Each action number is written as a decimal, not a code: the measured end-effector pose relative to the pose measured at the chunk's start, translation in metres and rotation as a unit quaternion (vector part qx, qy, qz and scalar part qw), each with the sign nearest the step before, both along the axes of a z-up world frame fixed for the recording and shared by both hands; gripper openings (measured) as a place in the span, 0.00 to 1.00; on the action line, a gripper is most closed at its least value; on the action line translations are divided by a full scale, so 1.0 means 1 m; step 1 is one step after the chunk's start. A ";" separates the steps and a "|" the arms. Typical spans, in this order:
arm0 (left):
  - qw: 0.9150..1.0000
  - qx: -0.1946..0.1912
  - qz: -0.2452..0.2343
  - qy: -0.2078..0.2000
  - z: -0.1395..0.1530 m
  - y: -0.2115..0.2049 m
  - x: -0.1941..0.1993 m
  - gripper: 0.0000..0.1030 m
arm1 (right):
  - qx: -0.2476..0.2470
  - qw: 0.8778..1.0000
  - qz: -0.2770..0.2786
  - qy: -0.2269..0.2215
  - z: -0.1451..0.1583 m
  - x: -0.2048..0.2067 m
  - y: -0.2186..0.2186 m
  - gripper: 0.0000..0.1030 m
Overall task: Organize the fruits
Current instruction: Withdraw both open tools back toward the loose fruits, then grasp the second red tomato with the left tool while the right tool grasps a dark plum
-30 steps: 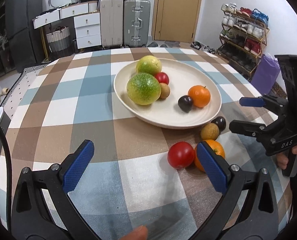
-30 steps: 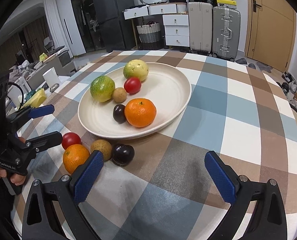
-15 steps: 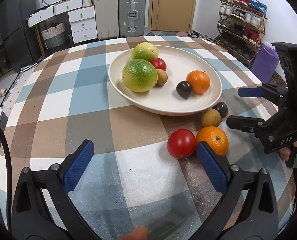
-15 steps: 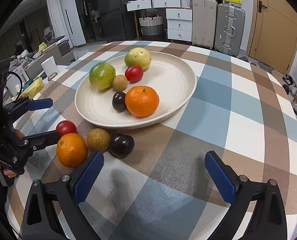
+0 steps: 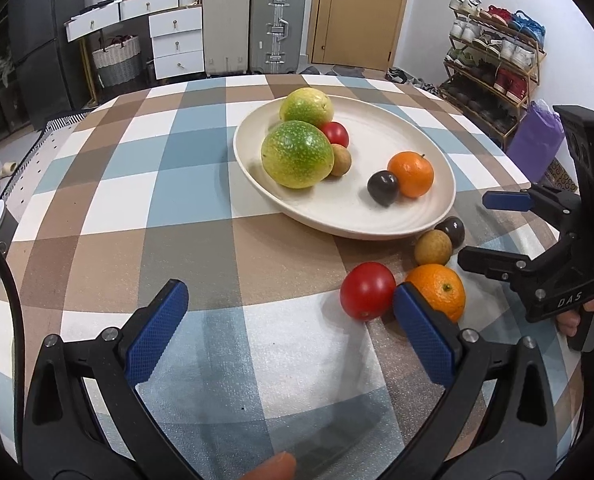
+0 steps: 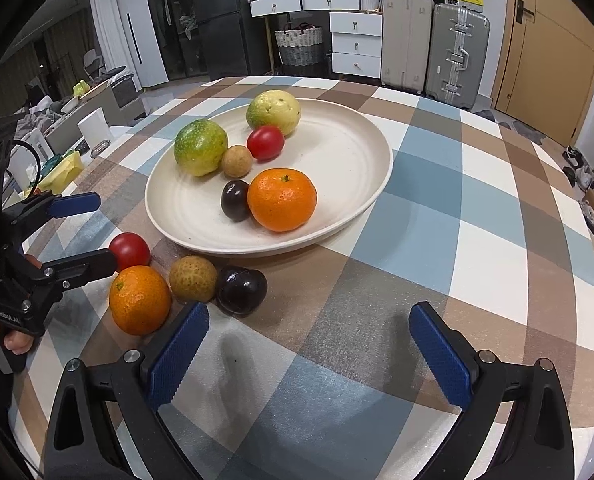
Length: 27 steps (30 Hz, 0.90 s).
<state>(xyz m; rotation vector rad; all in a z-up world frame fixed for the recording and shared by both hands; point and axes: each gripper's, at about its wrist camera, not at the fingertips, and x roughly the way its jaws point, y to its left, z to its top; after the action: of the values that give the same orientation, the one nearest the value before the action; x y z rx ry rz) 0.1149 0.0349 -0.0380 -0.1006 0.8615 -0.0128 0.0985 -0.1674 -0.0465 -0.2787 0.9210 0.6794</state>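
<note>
A cream plate [image 5: 337, 216] on the checked tablecloth holds two green fruits, a tomato, a small brown fruit, a dark plum and an orange [image 5: 411, 174]. On the cloth in front of the plate lie a red tomato [image 5: 367, 296], an orange [image 5: 437, 296], a brown fruit [image 5: 433, 247] and a dark plum [image 5: 451, 230]. My left gripper [image 5: 291, 332] is open and empty, its right finger just in front of the loose orange. My right gripper [image 6: 309, 354] is open and empty, its left finger close to the loose plum [image 6: 241, 290] and brown fruit [image 6: 193, 278].
Each gripper shows in the other's view: the right gripper [image 5: 473, 229] beside the loose fruit, the left gripper [image 6: 105, 229] by the tomato [image 6: 129, 249]. Beyond the table stand suitcases [image 5: 277, 26], white drawers [image 5: 175, 40], a shoe rack [image 5: 493, 64] and a purple bag [image 5: 537, 140].
Both grippers have come closer to the loose fruit in front of the plate. Both stay open, and no fruit has moved.
</note>
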 end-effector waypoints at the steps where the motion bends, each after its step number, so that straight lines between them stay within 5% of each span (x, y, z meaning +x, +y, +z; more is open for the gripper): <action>1: 1.000 0.002 0.000 -0.001 0.000 0.000 0.000 0.99 | -0.001 1.000 0.001 0.000 0.000 -0.001 0.001 0.99; 18: 1.000 -0.005 0.025 -0.004 0.003 0.011 -0.002 0.99 | 0.026 0.999 0.046 -0.001 0.003 -0.005 0.012 0.50; 23: 1.000 -0.006 0.026 -0.003 0.002 0.013 -0.002 0.99 | 0.039 0.998 0.054 0.008 0.003 -0.005 0.012 0.46; 27: 1.000 -0.006 0.027 -0.004 0.002 0.013 -0.001 0.99 | 0.049 0.997 0.064 0.015 0.004 -0.006 0.014 0.32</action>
<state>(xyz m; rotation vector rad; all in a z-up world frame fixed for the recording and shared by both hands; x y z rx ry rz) 0.1136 0.0481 -0.0359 -0.1355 0.8514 0.0323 0.0923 -0.1534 -0.0426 -0.2423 0.9003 0.8458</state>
